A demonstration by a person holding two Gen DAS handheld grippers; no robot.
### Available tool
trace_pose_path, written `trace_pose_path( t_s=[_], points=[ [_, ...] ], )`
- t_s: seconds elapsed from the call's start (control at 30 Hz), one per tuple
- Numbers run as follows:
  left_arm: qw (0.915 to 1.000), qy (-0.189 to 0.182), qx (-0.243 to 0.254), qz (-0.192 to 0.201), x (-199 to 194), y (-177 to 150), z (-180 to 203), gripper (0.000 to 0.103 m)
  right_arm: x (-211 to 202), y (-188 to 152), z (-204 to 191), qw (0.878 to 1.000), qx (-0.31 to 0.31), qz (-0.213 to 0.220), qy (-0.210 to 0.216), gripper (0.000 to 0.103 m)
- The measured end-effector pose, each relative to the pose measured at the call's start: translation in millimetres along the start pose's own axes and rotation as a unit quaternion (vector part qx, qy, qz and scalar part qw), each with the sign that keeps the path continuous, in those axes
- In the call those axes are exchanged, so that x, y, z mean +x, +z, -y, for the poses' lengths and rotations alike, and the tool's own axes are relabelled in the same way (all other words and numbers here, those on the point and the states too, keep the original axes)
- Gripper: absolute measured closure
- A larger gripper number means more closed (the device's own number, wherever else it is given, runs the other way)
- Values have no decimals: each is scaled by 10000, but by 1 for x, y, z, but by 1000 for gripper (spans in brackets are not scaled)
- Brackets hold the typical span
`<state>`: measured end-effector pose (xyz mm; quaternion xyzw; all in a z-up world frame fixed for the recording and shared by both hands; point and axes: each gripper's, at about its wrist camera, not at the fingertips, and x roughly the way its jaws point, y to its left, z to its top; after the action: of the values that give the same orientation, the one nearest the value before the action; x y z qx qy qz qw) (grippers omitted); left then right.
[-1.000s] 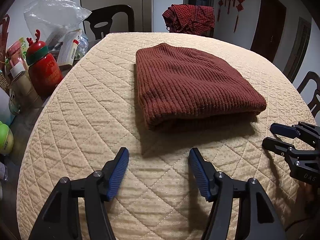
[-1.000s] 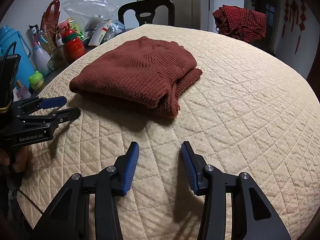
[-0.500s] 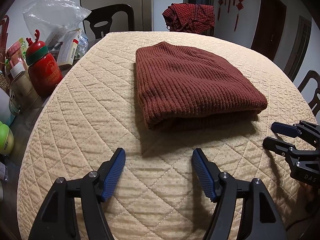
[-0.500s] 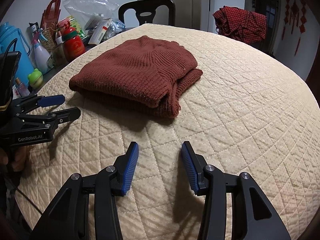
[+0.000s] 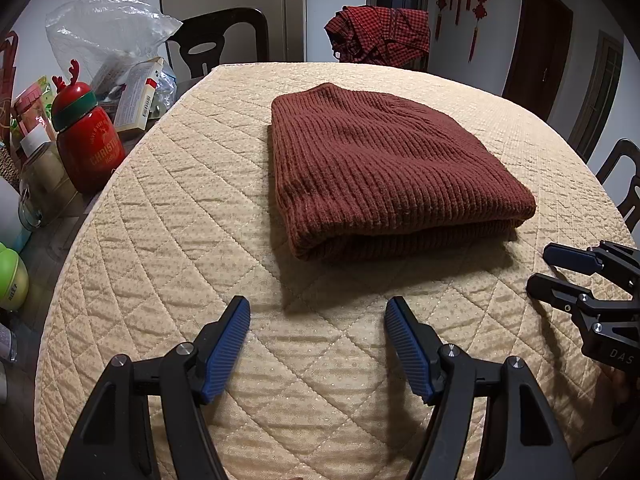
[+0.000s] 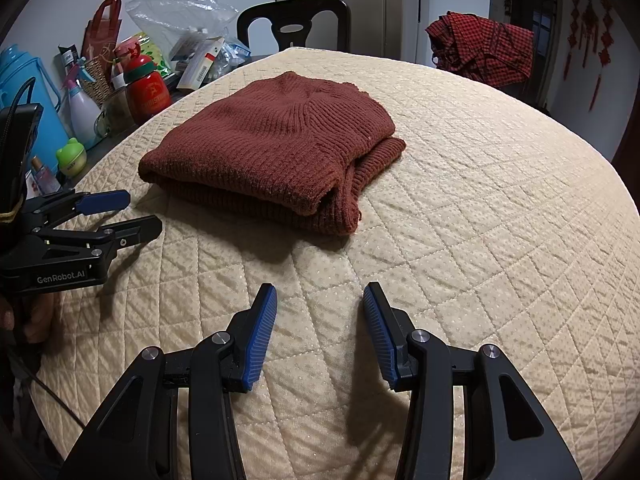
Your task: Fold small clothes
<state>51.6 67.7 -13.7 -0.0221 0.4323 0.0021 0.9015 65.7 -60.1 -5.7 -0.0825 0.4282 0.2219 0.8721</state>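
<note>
Claws, left (image 5: 318,344) and right (image 6: 320,330), hover parted and empty; grip the folded rust-brown ribbed knit garment (image 5: 384,168) by its near edge for squaring.

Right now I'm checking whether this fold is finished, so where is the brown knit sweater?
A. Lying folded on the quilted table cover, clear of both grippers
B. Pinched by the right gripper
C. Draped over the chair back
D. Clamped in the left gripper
A: the brown knit sweater lies folded on the quilted table cover, with the left gripper and right gripper both open and empty in front of it.
</note>
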Motion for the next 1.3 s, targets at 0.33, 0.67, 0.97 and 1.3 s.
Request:
trace_pose_path(
  t_s=[0.33, 0.67, 0.97, 1.3],
  points=[
    [10000, -4, -4, 0, 0, 0, 0, 30, 0, 0, 0, 10000, 1, 2, 1, 57],
    [10000, -3, -1, -1, 0, 0, 0, 29, 0, 0, 0, 10000, 3, 2, 3, 57],
    [10000, 10, 5, -2, 0, 0, -1, 29, 0, 0, 0, 10000, 3, 2, 2, 57],
    [10000, 15, 9, -4, 1, 0, -2, 28, 0, 0, 0, 10000, 2, 3, 2, 57]
  ],
)
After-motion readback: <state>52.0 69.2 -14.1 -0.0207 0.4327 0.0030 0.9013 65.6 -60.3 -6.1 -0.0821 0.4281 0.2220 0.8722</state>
